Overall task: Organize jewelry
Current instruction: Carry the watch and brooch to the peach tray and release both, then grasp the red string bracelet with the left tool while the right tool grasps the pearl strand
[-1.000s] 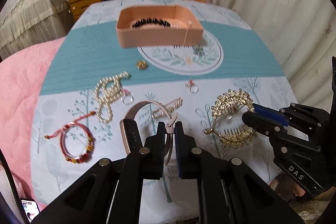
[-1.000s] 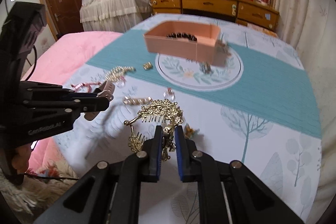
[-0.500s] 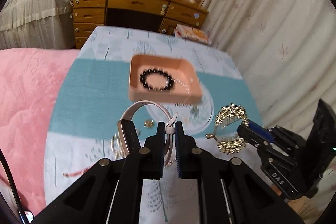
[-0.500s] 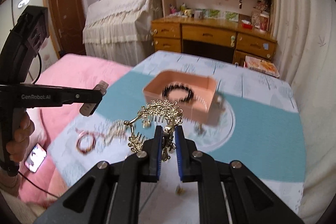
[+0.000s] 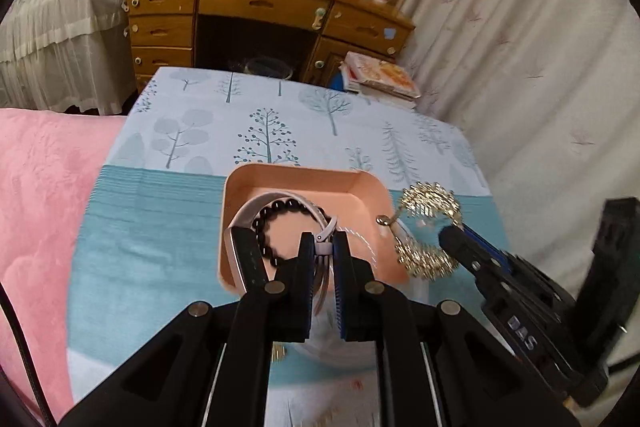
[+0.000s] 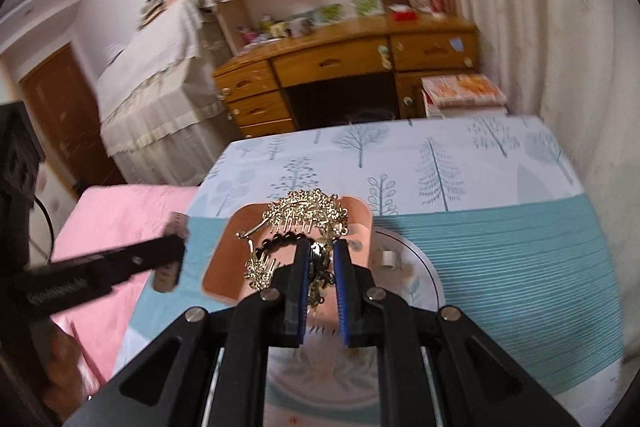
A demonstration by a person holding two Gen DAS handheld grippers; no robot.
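Jewelry is light and snag-prone: the pink watch [image 5: 256, 227] is clamped at its strap by the left gripper [image 5: 323, 251], the gold hair comb [image 6: 304, 219] pinched between the right gripper [image 6: 322, 259] jaws, both over the tray [image 5: 360, 187] ahead.

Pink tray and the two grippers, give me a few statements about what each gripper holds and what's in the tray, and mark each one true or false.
1. The left gripper is shut on a watch with a pale strap. True.
2. The right gripper is empty. False: it is shut on a gold hair comb.
3. A black bead bracelet lies inside the pink tray. True.
4. The watch already lies flat on the tray floor. False: it hangs from the left gripper's closed jaws above the tray.
5. The tray sits on the pink blanket. False: it sits on the teal band of the tree-print tablecloth.
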